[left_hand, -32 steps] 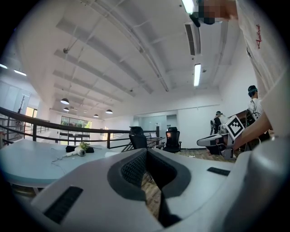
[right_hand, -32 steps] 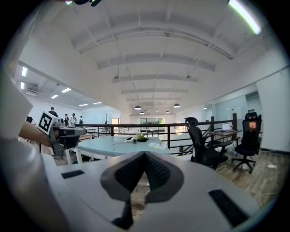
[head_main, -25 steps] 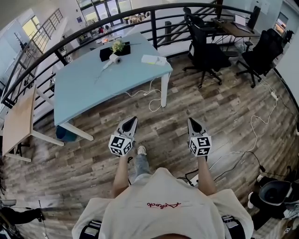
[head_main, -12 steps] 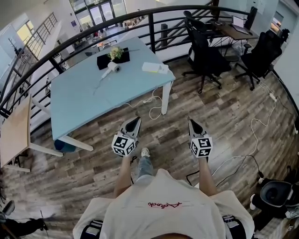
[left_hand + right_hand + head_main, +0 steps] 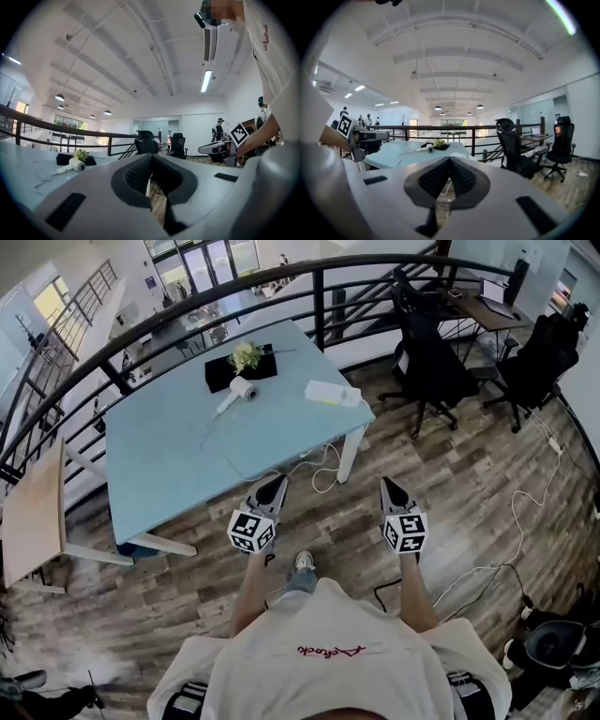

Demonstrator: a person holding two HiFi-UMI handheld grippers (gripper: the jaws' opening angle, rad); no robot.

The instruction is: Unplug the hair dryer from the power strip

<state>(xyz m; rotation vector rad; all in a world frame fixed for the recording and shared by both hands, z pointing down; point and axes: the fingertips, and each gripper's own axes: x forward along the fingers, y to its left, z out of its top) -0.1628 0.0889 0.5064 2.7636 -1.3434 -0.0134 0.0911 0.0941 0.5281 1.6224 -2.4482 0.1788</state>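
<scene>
Nothing of the unplugging is done yet. The hair dryer [image 5: 241, 389] lies far back on the table [image 5: 159, 465], its cord [image 5: 217, 439] crossing the top, with a white block [image 5: 331, 392], probably the power strip, to its right. The left tongs [image 5: 273, 486] and right tongs [image 5: 390, 487] are both pressed together and empty, near the table's front edge and well apart from the hair dryer.

We note a pale blue table [image 5: 159, 465], a white dryer [image 5: 242, 390], a black railing [image 5: 319, 296], black chairs [image 5: 436, 362] and a brown wood-grain floor [image 5: 469, 493]. The left gripper [image 5: 275, 484] and right gripper [image 5: 387, 486] carry black-and-white square markers.
</scene>
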